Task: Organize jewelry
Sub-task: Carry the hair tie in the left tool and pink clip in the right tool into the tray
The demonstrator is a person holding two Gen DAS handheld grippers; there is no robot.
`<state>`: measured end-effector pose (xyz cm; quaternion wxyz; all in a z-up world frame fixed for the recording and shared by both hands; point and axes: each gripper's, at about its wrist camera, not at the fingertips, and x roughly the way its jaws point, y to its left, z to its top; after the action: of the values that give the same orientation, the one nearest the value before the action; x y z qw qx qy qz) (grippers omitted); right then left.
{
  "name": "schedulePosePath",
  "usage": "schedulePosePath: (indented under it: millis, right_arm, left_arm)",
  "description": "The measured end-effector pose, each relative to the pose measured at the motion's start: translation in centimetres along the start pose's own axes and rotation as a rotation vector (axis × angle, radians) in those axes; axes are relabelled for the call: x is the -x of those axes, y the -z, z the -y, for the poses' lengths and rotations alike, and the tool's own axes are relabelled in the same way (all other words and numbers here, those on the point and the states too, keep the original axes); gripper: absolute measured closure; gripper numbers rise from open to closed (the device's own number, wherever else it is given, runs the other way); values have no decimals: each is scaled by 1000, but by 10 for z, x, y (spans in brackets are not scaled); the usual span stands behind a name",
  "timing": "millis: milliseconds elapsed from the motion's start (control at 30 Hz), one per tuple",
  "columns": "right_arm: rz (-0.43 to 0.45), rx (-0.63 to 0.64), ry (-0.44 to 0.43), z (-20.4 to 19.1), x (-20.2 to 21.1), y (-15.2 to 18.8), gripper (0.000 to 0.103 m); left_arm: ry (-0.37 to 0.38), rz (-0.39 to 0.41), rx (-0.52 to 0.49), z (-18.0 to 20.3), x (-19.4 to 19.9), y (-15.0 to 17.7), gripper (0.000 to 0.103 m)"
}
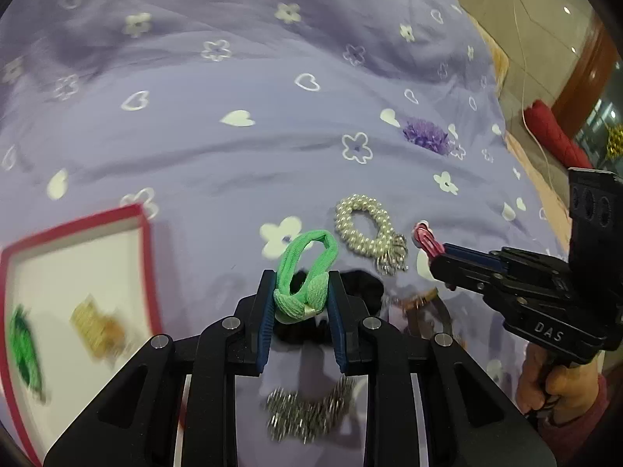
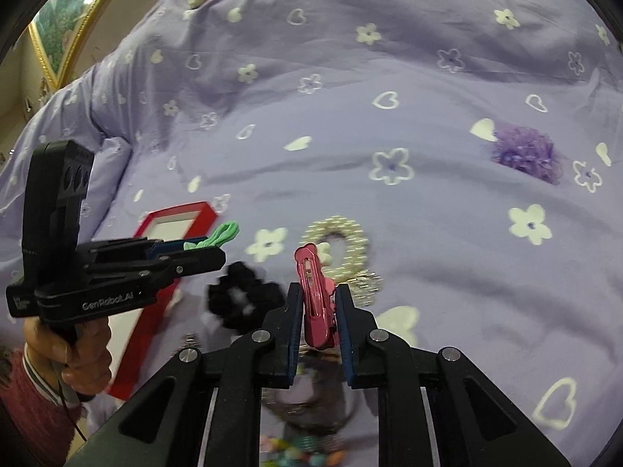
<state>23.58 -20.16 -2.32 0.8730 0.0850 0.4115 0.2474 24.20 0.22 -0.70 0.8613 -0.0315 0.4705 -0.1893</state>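
The left gripper (image 1: 300, 303) has its jaws clenched on a green hair tie (image 1: 305, 278), lifted clear of a lilac bedspread (image 1: 233, 163) printed with white hearts and flowers. The right gripper (image 2: 319, 311) has its jaws clamped on a pink hair clip (image 2: 315, 295), which stands upright between them. Beyond the left jaws, a pearl bracelet (image 1: 362, 225) lies on the bedspread, a black scrunchie (image 1: 362, 286) just behind and below the held tie, and a silver chain piece (image 1: 307, 416) beneath the jaws. To their left sits a red-rimmed box (image 1: 146, 257) holding a gold item (image 1: 97, 330) and a green item (image 1: 23, 346), both blurred. Farther off, past the right jaws, rests a purple flower accessory (image 2: 525, 151). A person's hand (image 2: 78, 354) grips each handle.
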Motion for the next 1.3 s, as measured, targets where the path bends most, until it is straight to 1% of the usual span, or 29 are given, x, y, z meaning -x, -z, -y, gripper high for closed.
schedulePosePath:
  millis: [100,233,467,667,867,1100,1300]
  right_arm:
    - [2,10,-26,-16,0,2,86]
    - [-5,28,-66,-39,-3,4,86]
    - [-22,63,-127,-79,-13,10,86]
    - [-43,93,-174,-111,-24,14,86]
    - [-62,134,-212,-141,-36,15,86]
    - [-86,161,-237,-168,-54,14,86]
    - [-123,173,-253,-183,-75,12,86]
  left_arm:
    - [1,29,40,-9,21,14,80]
    - [-23,61,88,-23,44,31,80]
    - [-58,83,152,-46,72,61,80]
    - [-88,104,202,-68,93,79,80]
    - [-135,105,255,-96,105,96,80]
    - [-185,112,301,-124,111,103,80]
    - [-211,86,352,-151,105,110,80]
